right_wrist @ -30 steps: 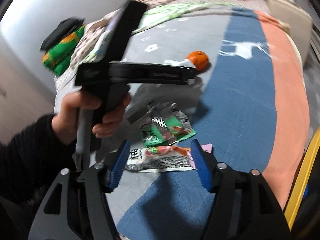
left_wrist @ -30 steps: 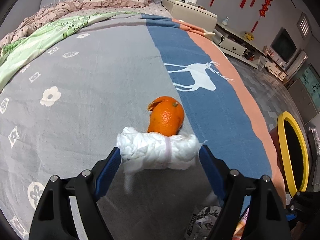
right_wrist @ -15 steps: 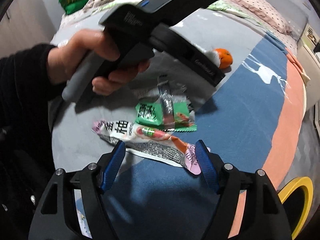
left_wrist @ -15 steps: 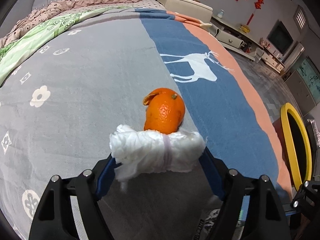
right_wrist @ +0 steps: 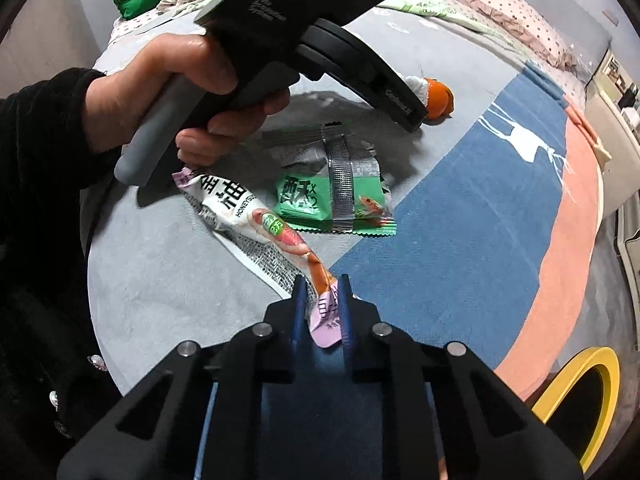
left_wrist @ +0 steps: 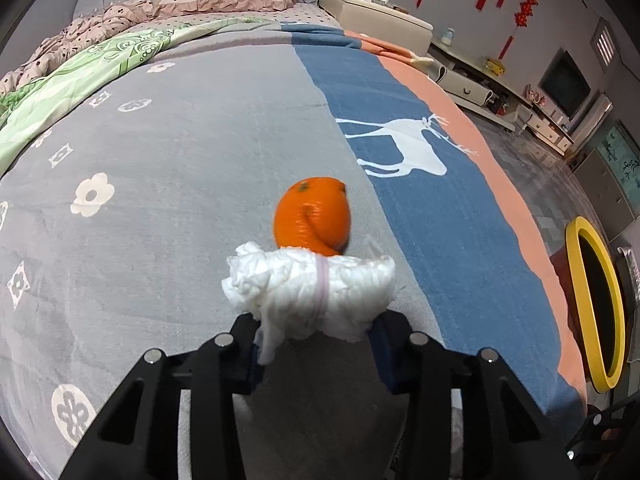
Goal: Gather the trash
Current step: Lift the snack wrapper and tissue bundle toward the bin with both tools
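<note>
On the bed (left_wrist: 192,168), a soft wad of tissue (left_wrist: 310,294) is being squeezed as the left gripper (left_wrist: 316,344) closes; a light, slippery snack wrapper (right_wrist: 260,224) is being pinched at its pink end by the closing right gripper (right_wrist: 322,300). Crumpling is judged likely.

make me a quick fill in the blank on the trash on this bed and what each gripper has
1. The left gripper is closing on a crumpled white ____.
2. Just beyond that wad lies a piece of ____ peel.
3. The right gripper is closing on the pink end of a long ____.
4. The green wrapper lies on the ____ part of the bedspread.

Missing words: tissue; orange; wrapper; grey
</note>
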Tool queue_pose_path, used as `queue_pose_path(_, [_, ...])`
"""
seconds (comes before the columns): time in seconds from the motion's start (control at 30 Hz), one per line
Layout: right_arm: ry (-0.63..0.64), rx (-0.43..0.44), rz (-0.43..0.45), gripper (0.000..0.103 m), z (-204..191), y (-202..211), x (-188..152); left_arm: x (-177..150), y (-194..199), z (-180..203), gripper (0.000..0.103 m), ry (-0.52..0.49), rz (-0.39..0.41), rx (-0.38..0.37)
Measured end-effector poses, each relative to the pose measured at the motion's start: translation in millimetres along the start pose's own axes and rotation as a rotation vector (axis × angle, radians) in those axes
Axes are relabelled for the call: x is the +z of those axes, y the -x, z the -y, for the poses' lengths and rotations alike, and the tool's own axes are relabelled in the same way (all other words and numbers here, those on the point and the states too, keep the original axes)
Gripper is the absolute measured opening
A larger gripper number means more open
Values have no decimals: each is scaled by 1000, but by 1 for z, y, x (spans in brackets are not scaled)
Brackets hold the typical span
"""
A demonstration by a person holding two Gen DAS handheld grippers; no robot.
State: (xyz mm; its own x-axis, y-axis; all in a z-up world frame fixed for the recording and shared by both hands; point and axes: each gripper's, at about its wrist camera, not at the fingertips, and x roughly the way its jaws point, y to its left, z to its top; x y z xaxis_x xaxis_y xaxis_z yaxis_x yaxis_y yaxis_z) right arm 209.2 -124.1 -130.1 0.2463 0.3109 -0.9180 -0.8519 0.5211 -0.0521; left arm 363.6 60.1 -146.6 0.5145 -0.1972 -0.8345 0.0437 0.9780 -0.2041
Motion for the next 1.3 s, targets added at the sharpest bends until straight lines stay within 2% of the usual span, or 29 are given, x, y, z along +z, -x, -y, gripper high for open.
queue_pose_path(0.33, [-5,10,38,14,-13,22,-12,1,32,4,39,-11,50,9])
queue_pose_path(0.63, [-75,-17,95,14,-8,59,-37,-2,65,12,39,-23,98,7])
queue_pose_path(0.87, [-175,-50,168,14,7,96,-60,-4,90,27,39,-52,133,4])
queue_pose_path(1.13, [-338,-71,291,14,37,139,-85,-5,120,50,39,-80,179,-11])
queue_pose_path(1.3, [-440,-131,370,14,60,170,-98,-5,138,71,39,-106,211,-29])
